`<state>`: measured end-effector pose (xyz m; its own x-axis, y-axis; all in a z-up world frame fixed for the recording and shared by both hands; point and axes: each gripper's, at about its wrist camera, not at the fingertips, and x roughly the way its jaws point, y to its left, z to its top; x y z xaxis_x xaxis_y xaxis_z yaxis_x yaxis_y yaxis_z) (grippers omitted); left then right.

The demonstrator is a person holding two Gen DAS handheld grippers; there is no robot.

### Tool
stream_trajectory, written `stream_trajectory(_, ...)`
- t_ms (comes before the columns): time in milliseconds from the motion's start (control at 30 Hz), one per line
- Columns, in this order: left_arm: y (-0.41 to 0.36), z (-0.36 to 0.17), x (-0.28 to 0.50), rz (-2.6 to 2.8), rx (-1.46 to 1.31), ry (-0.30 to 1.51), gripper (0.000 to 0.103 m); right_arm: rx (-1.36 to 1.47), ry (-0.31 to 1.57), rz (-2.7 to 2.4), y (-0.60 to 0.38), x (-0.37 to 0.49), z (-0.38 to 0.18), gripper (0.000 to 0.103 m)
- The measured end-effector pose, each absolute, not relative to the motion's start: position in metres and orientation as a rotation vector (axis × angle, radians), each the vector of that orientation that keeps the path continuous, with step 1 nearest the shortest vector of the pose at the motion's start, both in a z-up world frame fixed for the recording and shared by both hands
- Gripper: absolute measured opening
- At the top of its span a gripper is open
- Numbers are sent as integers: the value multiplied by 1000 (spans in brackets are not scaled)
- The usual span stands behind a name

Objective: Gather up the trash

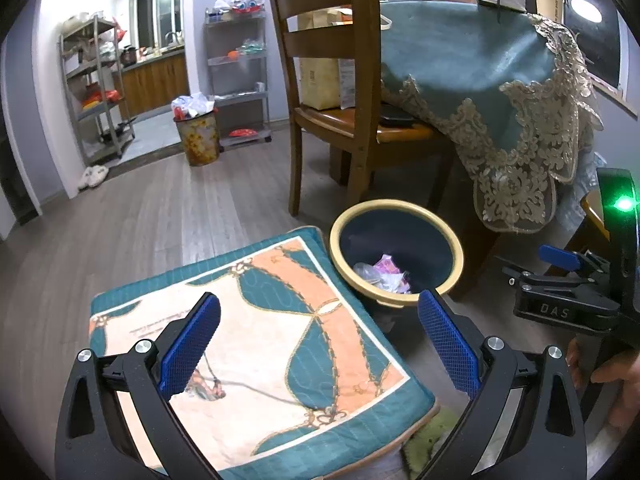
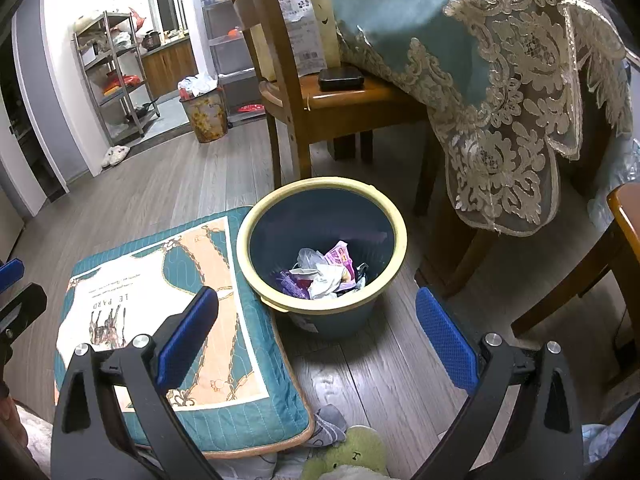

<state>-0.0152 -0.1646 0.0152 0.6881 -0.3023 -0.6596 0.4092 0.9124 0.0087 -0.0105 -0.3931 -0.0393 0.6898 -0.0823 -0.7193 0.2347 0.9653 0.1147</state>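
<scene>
Left gripper (image 1: 319, 342): blue-padded fingers spread wide with nothing between them, hovering over the cushion; the bin lies just ahead and to the right of its right finger.
Right gripper (image 2: 317, 340): fingers equally wide apart and empty, over bare floor; the bin sits directly ahead, centred between the fingertips. In the left wrist view it shows at the right edge (image 1: 560, 280).
Table (image 1: 472, 60): covered in a teal cloth with lace trim, standing behind the bin.
Chair (image 2: 340, 100): wooden, tucked at the table, beyond the bin.
Cushion (image 2: 168, 320): teal and peach patterned, flat on the floor, its right edge touching the bin.
Bin (image 2: 320, 308): blue with a cream rim, upright on the wooden floor.
Trash (image 2: 326, 270): crumpled wrappers, pink, purple and white, heaped in the bin's bottom.
</scene>
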Motion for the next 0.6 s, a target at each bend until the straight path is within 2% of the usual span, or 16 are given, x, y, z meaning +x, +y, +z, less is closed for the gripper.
stream_trajectory(600,-168,15,-18,-420,164,709,98,200,797,-176,-390,-12,-41,97)
